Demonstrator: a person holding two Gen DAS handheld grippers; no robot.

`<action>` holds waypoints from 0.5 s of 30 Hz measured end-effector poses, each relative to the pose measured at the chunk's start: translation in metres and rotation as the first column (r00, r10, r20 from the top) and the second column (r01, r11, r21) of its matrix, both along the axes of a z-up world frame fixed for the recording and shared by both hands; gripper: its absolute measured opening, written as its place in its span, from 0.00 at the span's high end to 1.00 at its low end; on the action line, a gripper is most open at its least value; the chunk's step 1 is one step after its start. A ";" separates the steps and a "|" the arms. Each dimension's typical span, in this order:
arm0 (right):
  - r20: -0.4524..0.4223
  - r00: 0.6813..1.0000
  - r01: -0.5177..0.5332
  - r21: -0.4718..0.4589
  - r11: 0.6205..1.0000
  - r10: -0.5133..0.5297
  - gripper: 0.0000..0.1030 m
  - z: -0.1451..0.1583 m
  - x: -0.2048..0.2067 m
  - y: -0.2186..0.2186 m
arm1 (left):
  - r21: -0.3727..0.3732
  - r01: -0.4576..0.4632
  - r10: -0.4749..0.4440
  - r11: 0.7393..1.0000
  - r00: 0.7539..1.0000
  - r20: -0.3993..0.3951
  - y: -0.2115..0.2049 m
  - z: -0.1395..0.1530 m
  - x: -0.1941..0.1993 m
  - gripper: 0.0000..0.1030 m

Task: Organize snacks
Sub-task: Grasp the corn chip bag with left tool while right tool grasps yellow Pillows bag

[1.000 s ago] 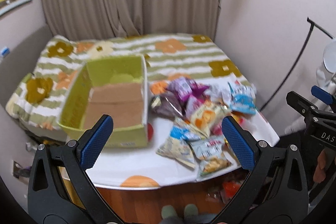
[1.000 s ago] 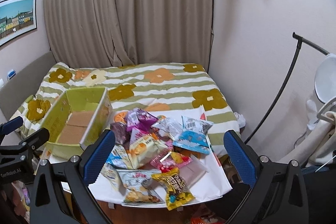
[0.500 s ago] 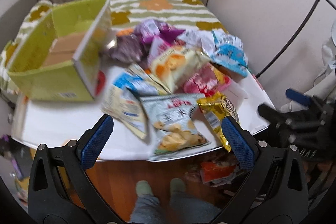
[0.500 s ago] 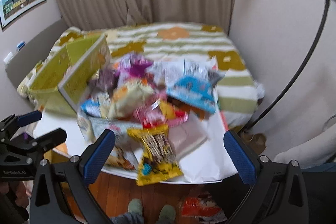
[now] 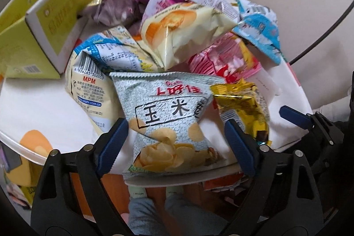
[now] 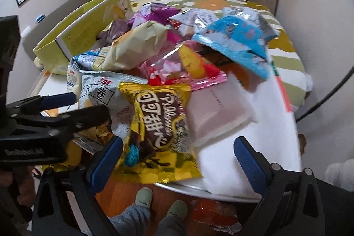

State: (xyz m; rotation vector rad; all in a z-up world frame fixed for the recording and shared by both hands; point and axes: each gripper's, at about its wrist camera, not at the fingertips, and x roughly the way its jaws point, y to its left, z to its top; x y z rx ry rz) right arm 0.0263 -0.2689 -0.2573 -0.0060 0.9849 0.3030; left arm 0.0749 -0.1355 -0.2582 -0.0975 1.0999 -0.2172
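A pile of snack bags lies on a white table. A grey corn chip bag lies at the front edge, between the open jaws of my left gripper. A gold chocolate pillow bag lies beside it, with my open right gripper around its right half. Behind are a cream bag, a pink bag, a blue bag and purple bags. A green cardboard box stands open at the left. The left gripper also shows in the right wrist view.
A white flat packet lies right of the gold bag. A flowered bed cover lies behind the table. A red wrapper and my slippered feet are on the wooden floor below the table edge.
Both grippers have moved forward and down to the table's front edge. The left now brackets the grey chip bag, the right the gold bag. Both stay open.
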 end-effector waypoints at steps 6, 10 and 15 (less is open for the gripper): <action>-0.002 0.998 -0.068 -0.007 0.998 0.068 0.22 -0.008 0.009 0.016 | -0.012 -0.007 0.006 1.000 0.998 -0.063 0.002 -0.014 0.007 0.40; -0.011 0.996 -0.094 -0.006 0.996 0.094 0.27 -0.010 0.011 0.020 | 0.005 0.003 -0.002 1.000 0.998 -0.059 0.000 -0.014 0.009 0.51; -0.017 0.995 -0.094 0.006 0.996 0.094 0.31 -0.013 0.016 0.017 | 0.026 0.006 -0.005 1.000 0.999 -0.053 0.001 -0.012 0.008 0.54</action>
